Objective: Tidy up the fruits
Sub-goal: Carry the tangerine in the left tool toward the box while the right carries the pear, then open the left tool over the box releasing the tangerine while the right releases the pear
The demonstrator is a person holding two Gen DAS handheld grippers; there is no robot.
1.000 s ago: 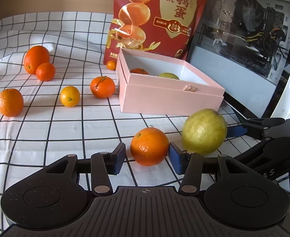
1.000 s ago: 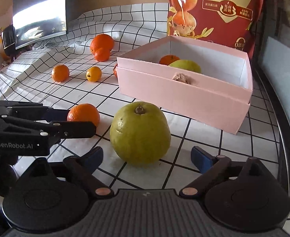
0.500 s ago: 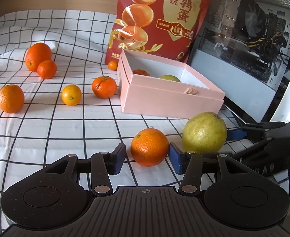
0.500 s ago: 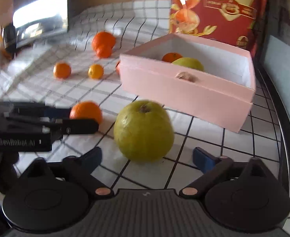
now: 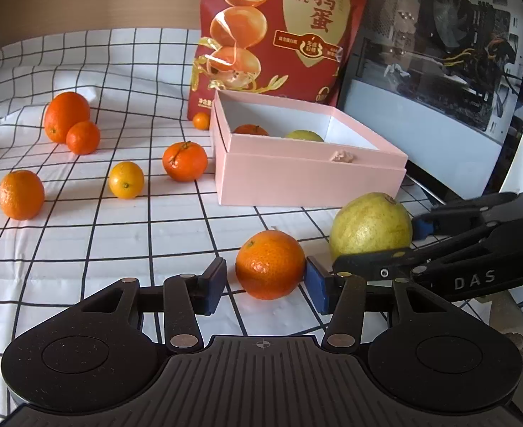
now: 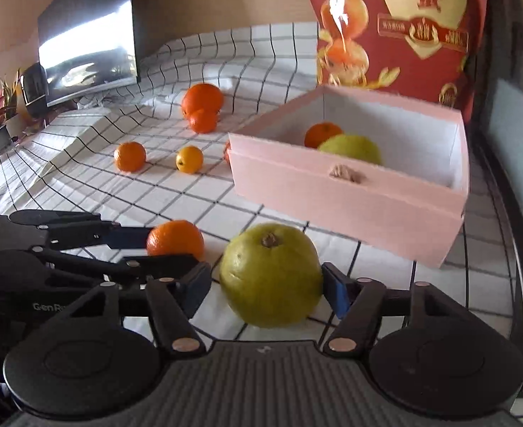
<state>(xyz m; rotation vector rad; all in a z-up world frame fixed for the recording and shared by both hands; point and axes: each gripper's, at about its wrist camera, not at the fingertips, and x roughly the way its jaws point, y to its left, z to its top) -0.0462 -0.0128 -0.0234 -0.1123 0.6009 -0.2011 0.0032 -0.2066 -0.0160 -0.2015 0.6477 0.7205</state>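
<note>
Two grippers are working side by side at the near edge of the checked cloth. We are keeping the left gripper around a tangerine: its right blue pad is touching the peel while a narrow gap is showing at the left pad, so it is not yet clamping. We are holding the right gripper about a green pear, with the right pad touching the skin and the left pad just beside it. Both fruits are sitting on the cloth, near the pink box, which is holding an orange fruit and a second green fruit. Six more citrus are lying scattered to the far left, and a red bag is standing behind the box
</note>
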